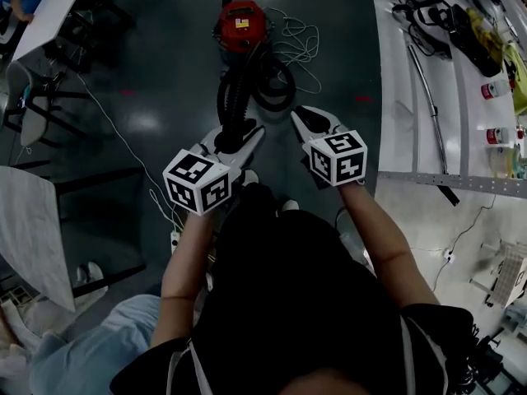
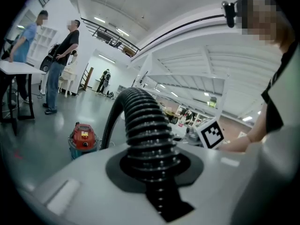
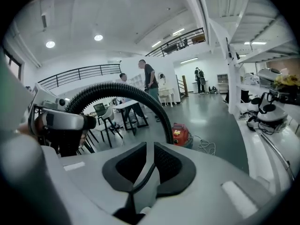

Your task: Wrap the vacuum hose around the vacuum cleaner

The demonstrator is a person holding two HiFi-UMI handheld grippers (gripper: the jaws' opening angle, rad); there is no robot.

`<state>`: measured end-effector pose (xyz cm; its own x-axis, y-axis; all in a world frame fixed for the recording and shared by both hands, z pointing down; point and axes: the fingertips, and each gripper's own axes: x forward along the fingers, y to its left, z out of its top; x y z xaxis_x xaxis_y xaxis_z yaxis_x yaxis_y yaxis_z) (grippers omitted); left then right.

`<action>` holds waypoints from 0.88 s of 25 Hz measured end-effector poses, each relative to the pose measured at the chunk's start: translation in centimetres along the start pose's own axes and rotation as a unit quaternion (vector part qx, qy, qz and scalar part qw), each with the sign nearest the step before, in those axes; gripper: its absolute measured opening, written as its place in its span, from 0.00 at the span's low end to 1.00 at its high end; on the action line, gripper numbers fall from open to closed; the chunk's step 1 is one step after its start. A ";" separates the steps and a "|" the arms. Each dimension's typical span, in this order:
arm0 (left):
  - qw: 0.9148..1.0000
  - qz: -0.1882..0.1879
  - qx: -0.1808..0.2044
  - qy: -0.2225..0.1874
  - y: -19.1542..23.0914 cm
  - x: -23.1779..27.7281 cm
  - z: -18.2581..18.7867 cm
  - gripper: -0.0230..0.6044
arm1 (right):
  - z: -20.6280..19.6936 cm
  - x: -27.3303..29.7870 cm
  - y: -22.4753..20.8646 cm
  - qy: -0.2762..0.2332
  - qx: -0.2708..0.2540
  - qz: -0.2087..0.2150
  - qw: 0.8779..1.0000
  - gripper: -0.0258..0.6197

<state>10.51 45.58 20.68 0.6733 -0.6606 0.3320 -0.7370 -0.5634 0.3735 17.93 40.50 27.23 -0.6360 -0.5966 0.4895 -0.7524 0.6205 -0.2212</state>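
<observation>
While the left gripper [image 1: 240,141] clamps the hose [image 1: 239,97], the right gripper [image 1: 303,120] stands slightly open and empty.
The hose is black, ribbed and round. It arches from the clenched left jaws down to the vacuum [image 1: 240,23], a squat red-topped drum on the glossy grey floor [image 1: 156,72], well apart from both grippers. Part of it lies looped just beside the drum. The right jaws' dark, textured pads leave a narrow gap. A pale cord [image 1: 300,44] lies tangled beside the vacuum. Where hose meets drum is hard to make out.
</observation>
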 end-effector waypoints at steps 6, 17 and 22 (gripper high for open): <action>0.999 -0.021 0.025 0.036 4.4 -0.5 0.8 0.18 | 2.0 4.8 -0.1 0.007 0.005 -0.021 1.000 0.17; 0.994 -0.065 0.044 0.082 10.0 -0.7 3.0 0.18 | 6.3 11.3 1.1 0.009 -0.029 -0.008 1.000 0.26; 0.990 -0.082 0.055 0.102 12.1 -0.8 3.2 0.18 | 8.4 14.1 2.0 0.000 -0.038 -0.015 0.999 0.32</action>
<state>0.85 37.66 22.13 0.7742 -0.4484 0.4467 -0.6112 -0.7131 0.3434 5.99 29.08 26.59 -0.6132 -0.6163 0.4942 -0.7562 0.6388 -0.1416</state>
